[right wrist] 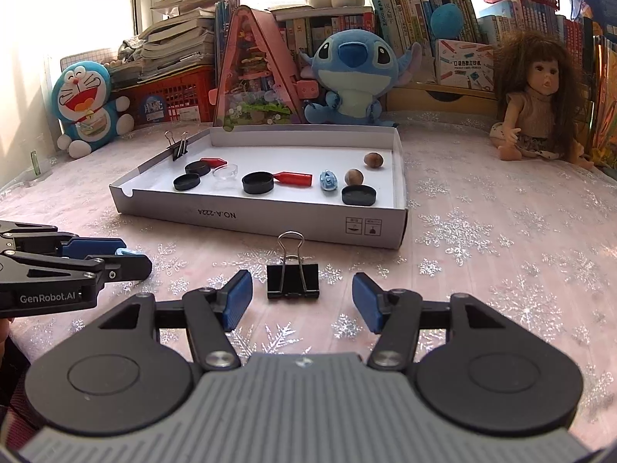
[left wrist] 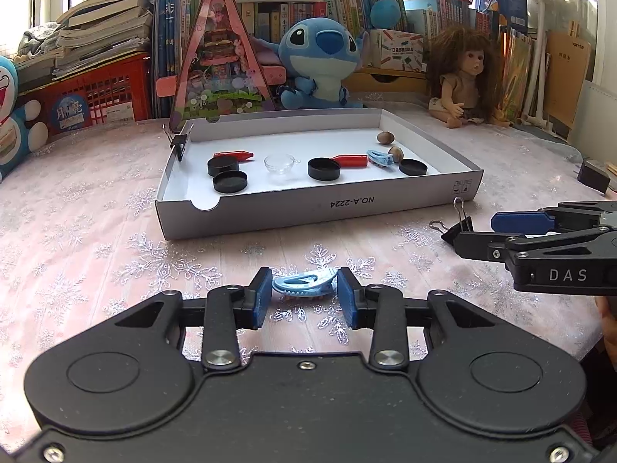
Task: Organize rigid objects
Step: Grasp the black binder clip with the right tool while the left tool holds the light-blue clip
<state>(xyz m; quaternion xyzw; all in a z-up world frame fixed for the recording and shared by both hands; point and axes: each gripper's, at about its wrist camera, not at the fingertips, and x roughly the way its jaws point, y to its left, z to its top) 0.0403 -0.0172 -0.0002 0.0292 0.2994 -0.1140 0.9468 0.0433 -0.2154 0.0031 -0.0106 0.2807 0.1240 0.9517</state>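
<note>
Two states — left hand-held gripper (left wrist: 304, 289) pinching blue clip (left wrist: 302, 284), right hand-held gripper (right wrist: 302, 301) spread around binder clip (right wrist: 293, 279).

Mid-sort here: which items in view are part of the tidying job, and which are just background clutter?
Job items:
- blue hair clip, gripped by left gripper
- black binder clip, between the open right gripper pads
- white box tray holding black lids, red caps, nuts

Lying about:
- Stitch plush
- doll
- Doraemon plush
- books
</note>
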